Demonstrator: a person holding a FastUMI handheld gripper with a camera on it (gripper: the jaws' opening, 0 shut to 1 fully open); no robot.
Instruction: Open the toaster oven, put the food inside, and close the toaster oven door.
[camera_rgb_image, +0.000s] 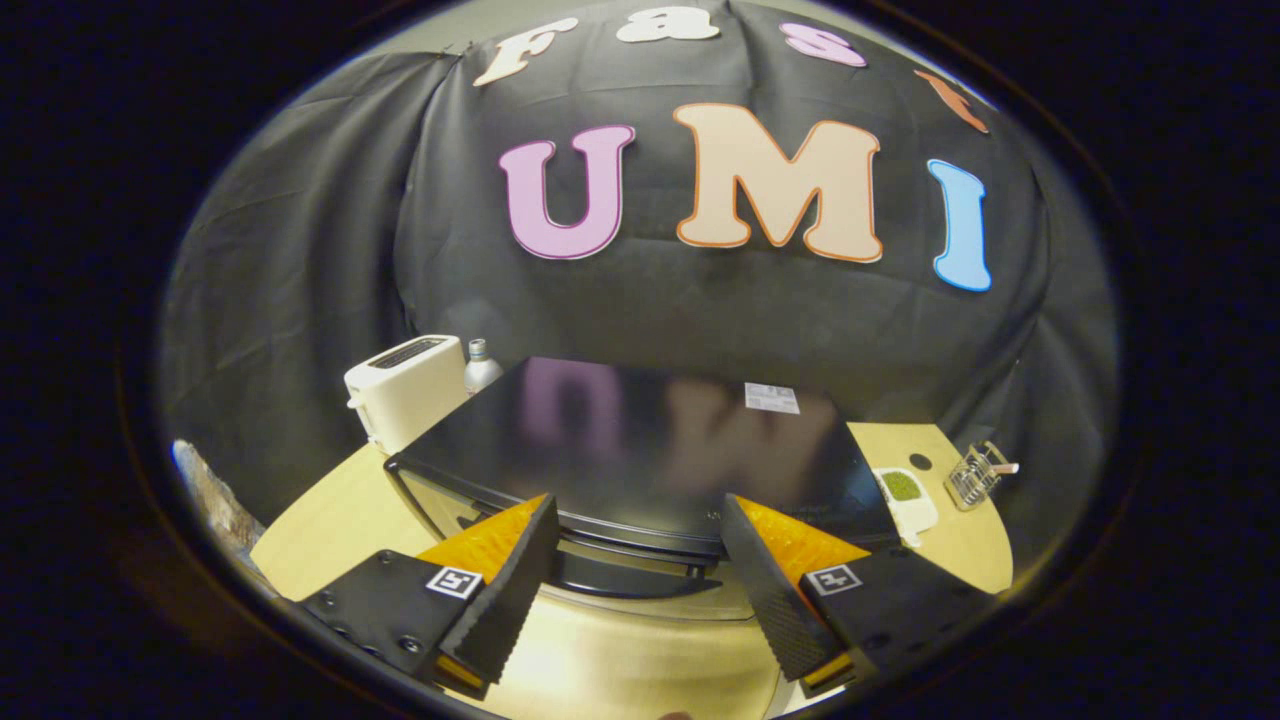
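Since the toaster oven (640, 450) sits right in front of us on the wooden table (330, 520), we're looking down over its glossy black top, and its front edge with the handle bar (630, 550) falls just ahead of the fingertips, at roughly 12 o'clock from the gripper (638, 545). The claw is spread wide, holding nothing, with one finger either side of the handle's middle stretch. To us that looks like a deliberate line-up: fingers parted enough to drop over the bar and hook or pinch it for pulling the door down. We can't tell from this angle whether the tips are touching the oven yet or hanging just short of it.

Door looks shut, so we'd guess we're at the very first step, opening it.

Other stuff on the table: a white pop-up toaster (405, 390) at about 10 o'clock from the oven, with a small bottle (480, 365) tucked just beside it. Over at 3 o'clock there's a white dish with something green (905, 490) in it, near the oven's corner, which is probably the food we need to load, parked within easy reach. Beyond that, a little wire rack (975, 475) near the table edge.

Main worry: that handle is slim and the top is slick, so a sloppy grab could slide off.
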